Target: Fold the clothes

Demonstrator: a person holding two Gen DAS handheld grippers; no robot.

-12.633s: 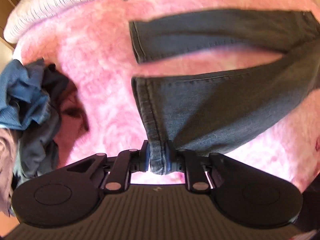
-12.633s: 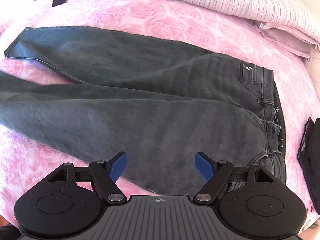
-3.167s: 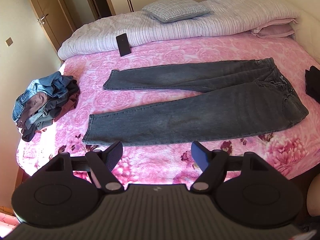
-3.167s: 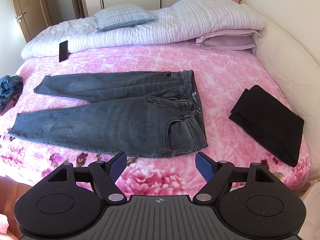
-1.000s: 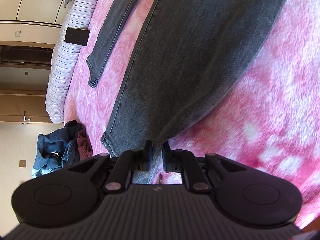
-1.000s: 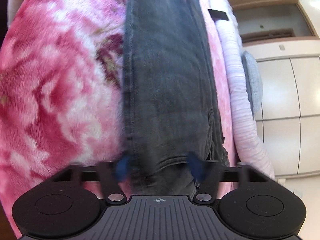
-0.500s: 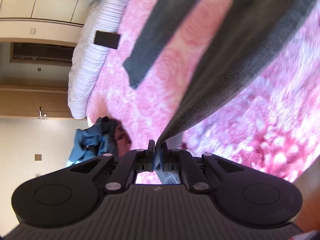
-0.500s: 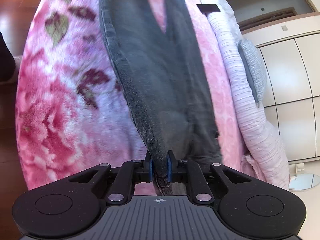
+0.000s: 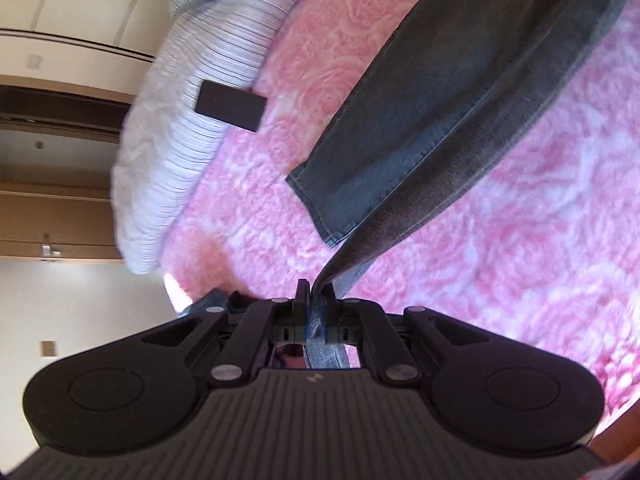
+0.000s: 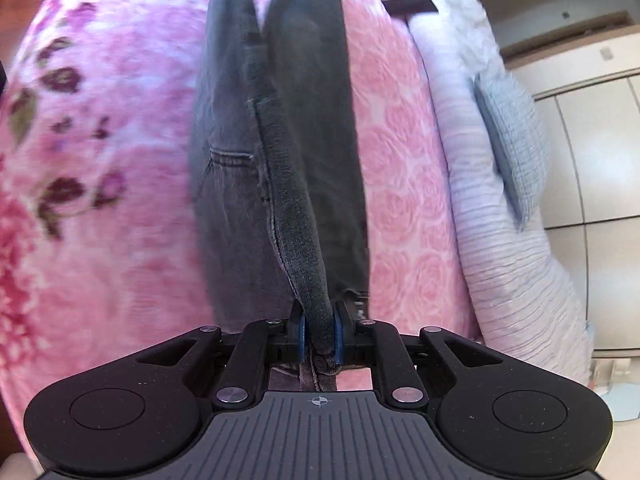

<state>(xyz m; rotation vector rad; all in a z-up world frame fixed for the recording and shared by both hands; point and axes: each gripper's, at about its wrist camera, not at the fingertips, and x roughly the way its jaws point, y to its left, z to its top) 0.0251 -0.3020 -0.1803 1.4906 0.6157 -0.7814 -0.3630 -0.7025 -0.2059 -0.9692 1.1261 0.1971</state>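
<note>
Dark grey jeans (image 9: 432,104) lie lengthwise on the pink rose blanket (image 9: 520,264). My left gripper (image 9: 316,296) is shut on the hem edge of the near leg and lifts it over the far leg, whose hem shows flat on the bed. My right gripper (image 10: 319,320) is shut on the waist end of the jeans (image 10: 280,128) and holds the near half raised on edge above the other half. A back pocket seam shows on the lower layer.
A striped white duvet (image 9: 192,92) with a black phone (image 9: 231,105) on it runs along the far side of the bed. A checked pillow (image 10: 512,140) lies on the duvet. Wardrobe doors (image 10: 600,152) stand behind. A clothes pile edge (image 9: 208,298) peeks by the left fingers.
Both grippers have carried the near leg and waist edge farther up and across toward the far leg. The lifted leg now overlaps the far leg.
</note>
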